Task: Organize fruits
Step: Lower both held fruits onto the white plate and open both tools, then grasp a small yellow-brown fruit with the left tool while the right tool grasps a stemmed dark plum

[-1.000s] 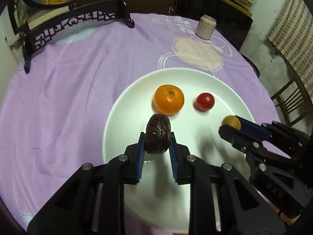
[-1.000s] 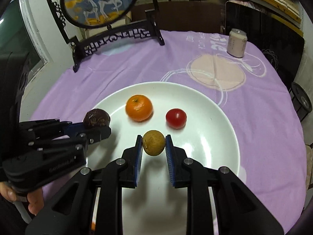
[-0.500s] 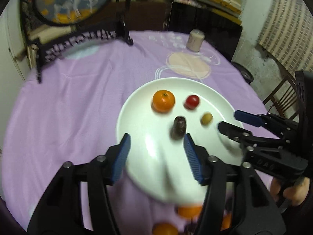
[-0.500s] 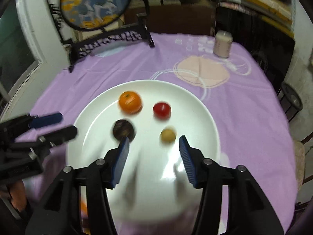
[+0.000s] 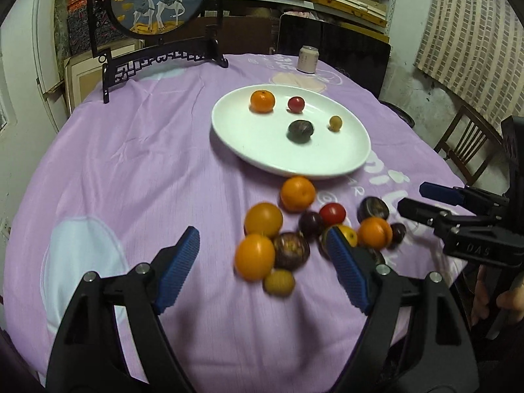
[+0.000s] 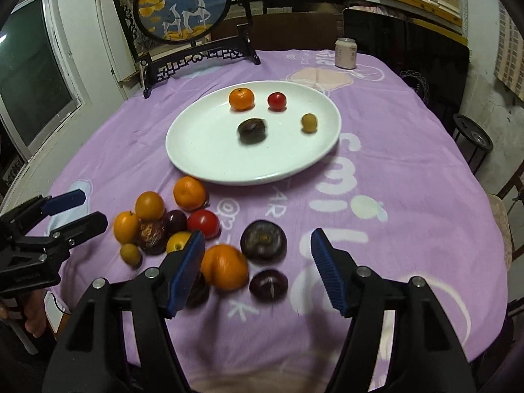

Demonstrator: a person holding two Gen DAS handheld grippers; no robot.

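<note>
Left gripper [image 5: 263, 267]: spread wide, holding nothing.
Right gripper [image 6: 257, 267]: spread wide, holding nothing.
Loose fruit pile [image 5: 291, 229]: on the purple cloth [image 5: 131, 163] just ahead of both claws (oranges, dark fruits, a tomato, touching one another).
Plate [image 6: 203, 150]: beyond the pile, carrying an orange [image 6: 241, 99], tomato [image 6: 276, 101], dark fruit [image 6: 251, 130] and small yellow fruit [image 6: 309, 122], apart.
In the way: an orange [image 6: 224, 267] beside the right claw's left finger.
Far off: can [image 6: 346, 53], deer screen [image 6: 183, 3].
</note>
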